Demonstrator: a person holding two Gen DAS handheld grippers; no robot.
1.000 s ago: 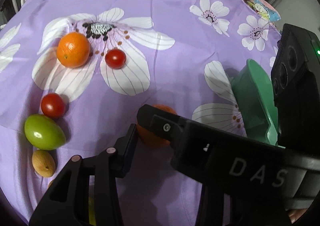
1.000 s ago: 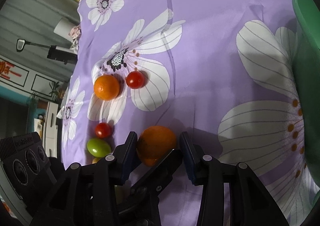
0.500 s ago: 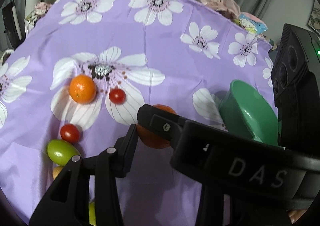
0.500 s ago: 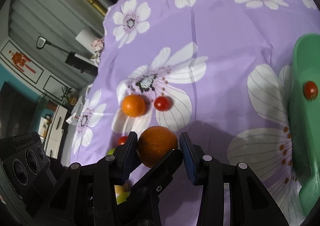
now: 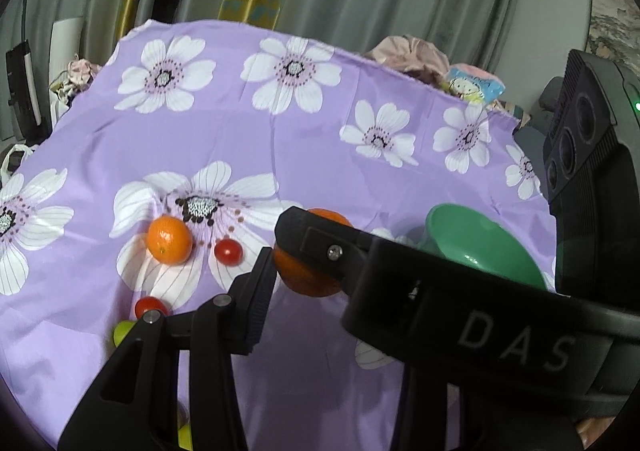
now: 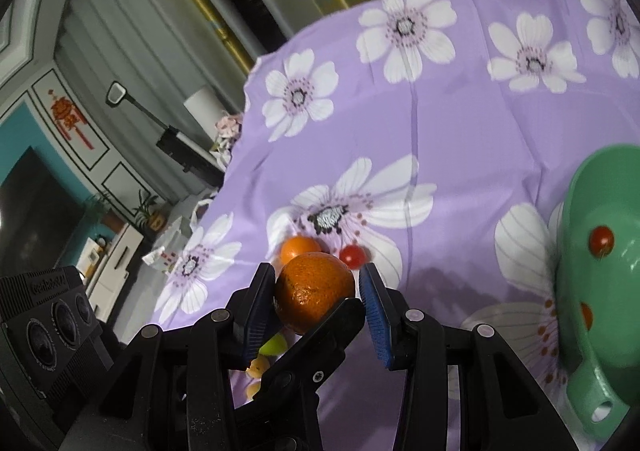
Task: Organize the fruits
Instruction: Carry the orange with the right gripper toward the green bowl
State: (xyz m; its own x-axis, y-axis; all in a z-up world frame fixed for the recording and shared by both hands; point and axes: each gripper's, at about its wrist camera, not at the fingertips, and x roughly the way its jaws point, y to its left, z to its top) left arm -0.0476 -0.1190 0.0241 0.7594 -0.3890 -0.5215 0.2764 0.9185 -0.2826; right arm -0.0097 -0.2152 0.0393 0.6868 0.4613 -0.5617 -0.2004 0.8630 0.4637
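The orange [image 6: 314, 291] in your right tongs [image 6: 316, 293] is a round, firm fruit with a dimpled, slightly waxy peel. Judge it as moderately heavy for its size and apt to roll or rotate if it is pinched off-centre. It gives a little under pressure, so it needs a snug squeeze across its widest part, not a hard one. That is where the blue pads [image 6: 256, 315] sit now, one on each flank, and the jaws stand about as wide as the fruit and are clamped on it.

The orange hangs clear of the purple flowered cloth on the counter [image 5: 280, 139]. It is between the loose fruit on the far side and the green bowl [image 6: 576, 211] off to the right.

Your left tongs [image 5: 316, 283] cross under the right ones. One finger shows just beside the orange, while the other is hidden behind the right tool's body, so you cannot tell from here whether they grip anything.

The bowl already holds a cherry tomato [image 6: 601, 240]. A second orange [image 5: 169, 239], a tomato [image 5: 228, 252] beside it, another tomato [image 5: 150, 306] and a green fruit [image 5: 122, 332] lie on the cloth. Lower the held orange into the bowl gently, since a drop could bruise the tomato
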